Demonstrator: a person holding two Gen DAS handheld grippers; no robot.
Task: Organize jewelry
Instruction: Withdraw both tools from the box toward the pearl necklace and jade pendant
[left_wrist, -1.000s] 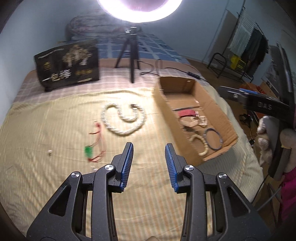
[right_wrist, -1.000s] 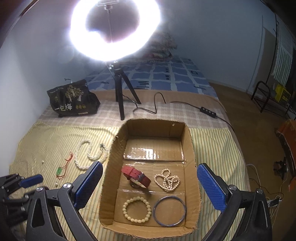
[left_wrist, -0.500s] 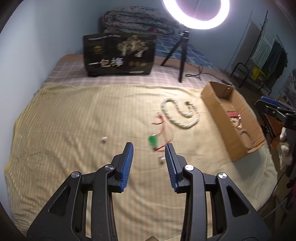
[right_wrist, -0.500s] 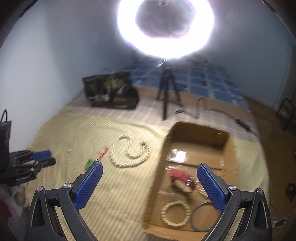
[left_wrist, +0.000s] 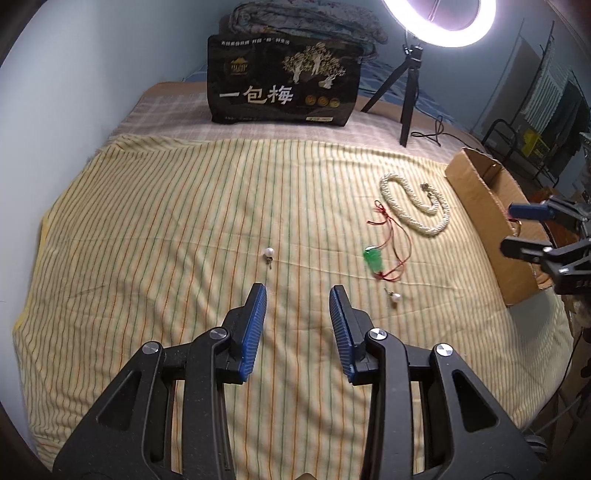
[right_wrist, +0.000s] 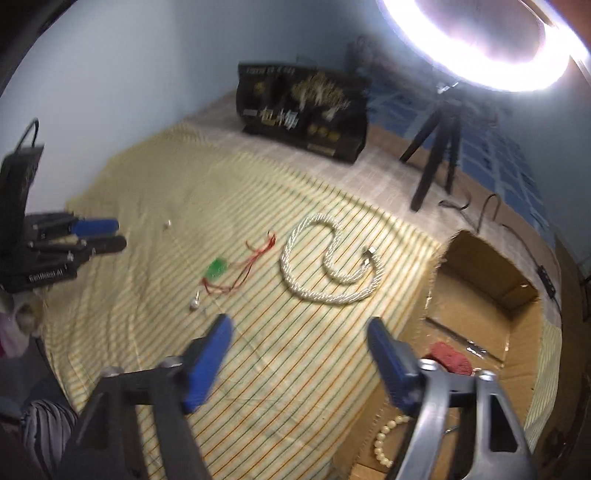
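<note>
On the striped bedspread lie a thick white rope necklace, a green pendant on a red cord, and two pearl earrings. My left gripper hovers over bare cloth between the earrings, jaws apart with nothing in them. My right gripper hangs over the cloth below the rope necklace; its jaws are closing and nothing is between them. The cardboard box at the right holds a red watch and a cream bead bracelet.
A black printed bag stands at the back of the bed. A ring light on a tripod stands at the back right, its cable trailing. A wall runs along the left; a clothes rack is far right.
Both grippers swung left, away from the box, and dropped closer to the bedspread. The right gripper's jaws have narrowed. The left gripper's gap is unchanged.
</note>
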